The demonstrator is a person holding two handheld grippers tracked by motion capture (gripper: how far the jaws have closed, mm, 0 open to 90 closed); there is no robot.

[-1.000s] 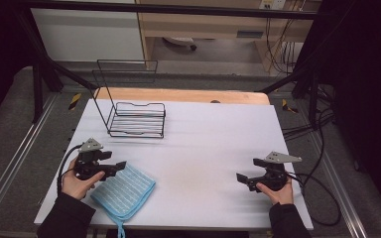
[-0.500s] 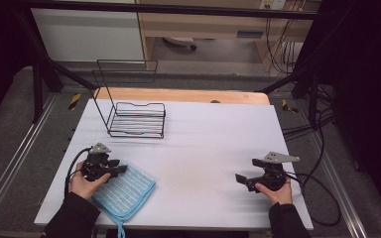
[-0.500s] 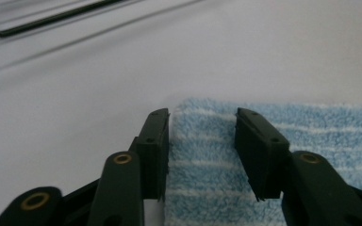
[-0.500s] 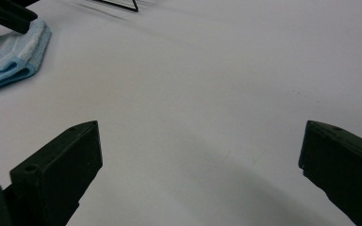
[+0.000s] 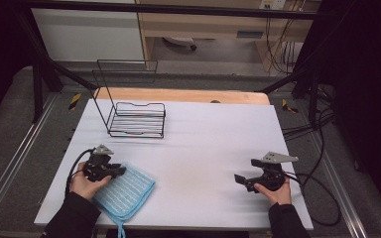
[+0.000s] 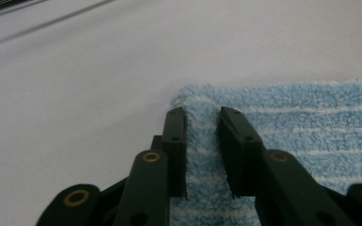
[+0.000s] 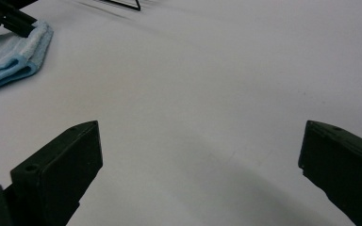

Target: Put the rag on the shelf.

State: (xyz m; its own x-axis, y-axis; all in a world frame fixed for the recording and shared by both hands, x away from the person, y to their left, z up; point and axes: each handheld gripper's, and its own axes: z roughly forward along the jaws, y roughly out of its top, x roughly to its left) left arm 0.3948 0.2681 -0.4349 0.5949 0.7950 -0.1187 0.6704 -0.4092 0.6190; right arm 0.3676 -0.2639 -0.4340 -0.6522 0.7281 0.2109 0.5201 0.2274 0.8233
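Observation:
A folded blue striped cloth [image 5: 127, 190] lies at the near left of the white table [image 5: 203, 134]. My left gripper [image 5: 119, 171] rests on the cloth's far left corner. In the left gripper view its jaws stand close together, with a ridge of the cloth [image 6: 202, 141] pinched between them. My right gripper [image 5: 238, 178] is held low over the bare table at the near right and points left. Its jaws are wide apart [image 7: 200, 155] with nothing between them. The right gripper view also has the cloth [image 7: 9, 56] and the left gripper [image 7: 9, 16] at its far left.
A black wire rack [image 5: 136, 116] with a tall back frame stands at the far left of the table. A wooden strip [image 5: 178, 95] runs along the far edge. Cables [image 5: 322, 198] trail off the right side.
My left gripper has slid a little to the right onto the cloth's corner, and its jaws now pinch the cloth. The right gripper has stayed where it was.

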